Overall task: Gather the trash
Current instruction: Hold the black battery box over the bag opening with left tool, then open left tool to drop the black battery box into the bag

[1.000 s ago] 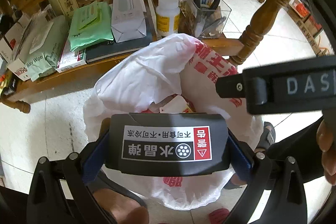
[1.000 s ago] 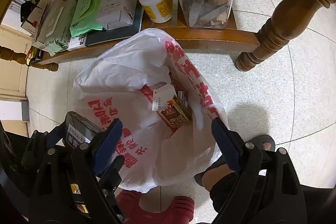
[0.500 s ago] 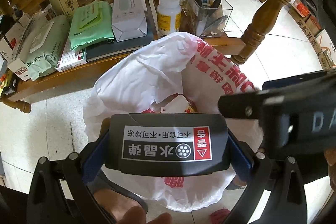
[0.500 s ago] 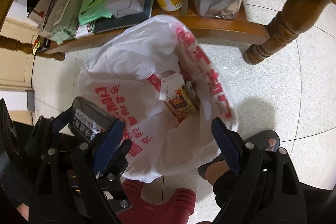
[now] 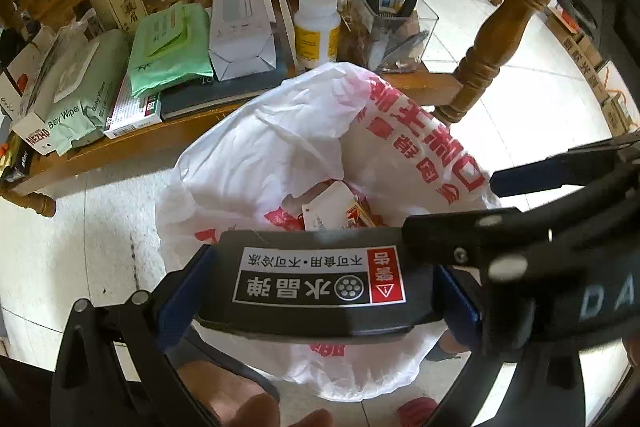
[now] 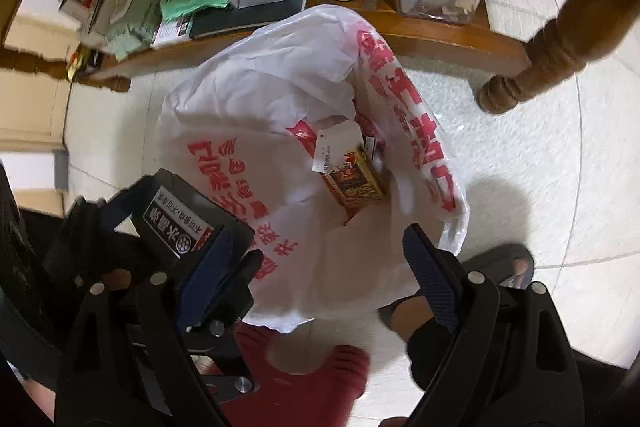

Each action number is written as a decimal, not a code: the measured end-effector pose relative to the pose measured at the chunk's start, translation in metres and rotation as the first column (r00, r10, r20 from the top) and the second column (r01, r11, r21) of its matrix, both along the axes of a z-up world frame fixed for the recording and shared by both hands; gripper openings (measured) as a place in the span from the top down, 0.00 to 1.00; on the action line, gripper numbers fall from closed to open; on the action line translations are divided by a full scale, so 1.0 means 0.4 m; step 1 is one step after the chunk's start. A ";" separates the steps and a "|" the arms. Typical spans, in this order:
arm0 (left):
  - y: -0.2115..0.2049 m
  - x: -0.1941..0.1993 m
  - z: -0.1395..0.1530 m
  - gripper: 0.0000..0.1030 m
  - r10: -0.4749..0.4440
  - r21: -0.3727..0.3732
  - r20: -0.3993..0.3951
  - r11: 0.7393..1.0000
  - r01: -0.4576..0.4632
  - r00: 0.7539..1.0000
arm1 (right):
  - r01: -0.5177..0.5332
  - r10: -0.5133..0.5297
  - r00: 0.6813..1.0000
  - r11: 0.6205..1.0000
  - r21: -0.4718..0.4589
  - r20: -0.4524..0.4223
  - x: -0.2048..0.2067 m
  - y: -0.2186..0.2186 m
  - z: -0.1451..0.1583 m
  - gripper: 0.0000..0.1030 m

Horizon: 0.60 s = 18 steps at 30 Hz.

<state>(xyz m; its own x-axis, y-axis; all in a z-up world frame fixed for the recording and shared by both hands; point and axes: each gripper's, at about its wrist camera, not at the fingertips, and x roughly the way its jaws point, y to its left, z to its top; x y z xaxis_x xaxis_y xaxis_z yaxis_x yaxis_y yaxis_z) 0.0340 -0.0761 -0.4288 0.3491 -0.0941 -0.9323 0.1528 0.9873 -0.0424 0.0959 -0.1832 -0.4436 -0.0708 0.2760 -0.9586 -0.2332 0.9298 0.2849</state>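
A white plastic bag with red print stands open on the tiled floor; it also shows in the right wrist view. Inside lie a red and gold carton and a white paper tag. My left gripper is shut on a black box with a white and red label, held just above the near rim of the bag; the box shows at the left of the right wrist view. My right gripper is open and empty over the bag's near edge.
A low wooden shelf behind the bag holds wipe packs, a white box, a pill bottle and a clear container. A wooden table leg stands to the right. Feet in sandals are near the bag.
My right gripper has moved down and closer to the left one, over the bag's near edge. The left gripper still holds the black box in the same place.
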 end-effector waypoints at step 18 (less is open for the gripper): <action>-0.013 -0.007 0.026 0.06 -0.015 -0.004 0.041 1.000 0.015 0.999 | 0.048 -0.048 0.999 0.999 -0.012 -0.011 0.006 -0.020 -0.016 0.16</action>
<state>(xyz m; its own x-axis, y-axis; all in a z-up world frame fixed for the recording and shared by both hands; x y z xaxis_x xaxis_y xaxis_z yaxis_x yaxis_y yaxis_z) 0.0311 -0.0813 -0.4183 0.3859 -0.1034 -0.9167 0.1693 0.9848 -0.0398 0.0982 -0.1913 -0.4499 -0.0688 0.2678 -0.9610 -0.1852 0.9431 0.2761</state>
